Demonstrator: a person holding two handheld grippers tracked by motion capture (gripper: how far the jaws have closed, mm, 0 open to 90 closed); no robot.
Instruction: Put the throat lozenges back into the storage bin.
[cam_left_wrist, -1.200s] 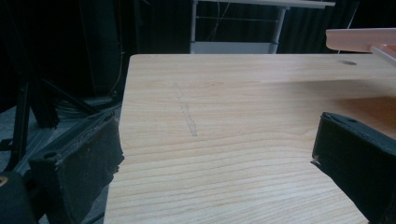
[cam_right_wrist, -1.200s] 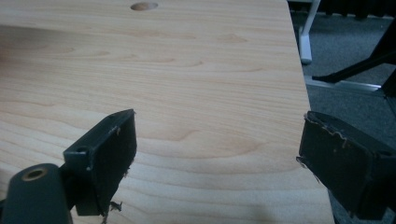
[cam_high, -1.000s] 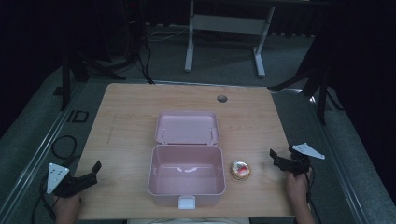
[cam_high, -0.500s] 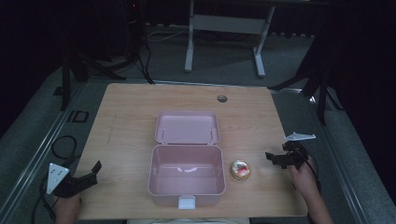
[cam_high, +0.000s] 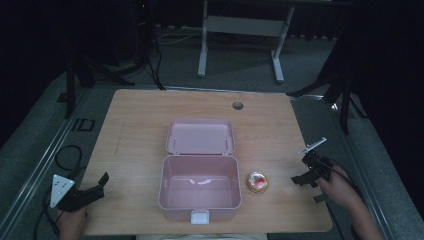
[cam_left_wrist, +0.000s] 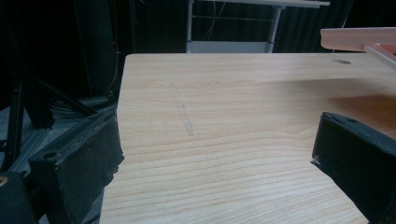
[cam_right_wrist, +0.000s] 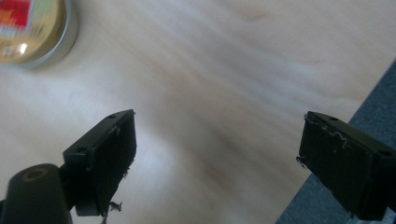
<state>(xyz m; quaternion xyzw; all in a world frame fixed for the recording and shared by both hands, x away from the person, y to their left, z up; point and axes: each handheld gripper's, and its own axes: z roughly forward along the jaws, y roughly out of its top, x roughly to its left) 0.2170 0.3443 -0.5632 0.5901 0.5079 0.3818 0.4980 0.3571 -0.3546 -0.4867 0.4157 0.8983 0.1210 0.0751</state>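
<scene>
Right claw: lower right of the high view, above the desk edge, spread wide with nothing between the jaws; nearer the tin than half a second ago, and lower in the frame.
Right claw's own view: jaws far apart over bare wood, tin at the upper left corner of the frame.
Tin: small round gold tin with a red and white lid, on the desk just right of the box, apart from it, not yet touched.
Box: pink, lower centre of the high view, lid thrown back flat behind it, inside empty.
Left claw: lower left of the high view, resting at the desk edge, released and empty, unmoved across the last second.
Left claw's own view: jaws apart, bare wood ahead, box lid at upper right.
Change: right hand reaching leftward toward the tin.
Meaning: likely the start of a pick, tin bound for the open box.
</scene>
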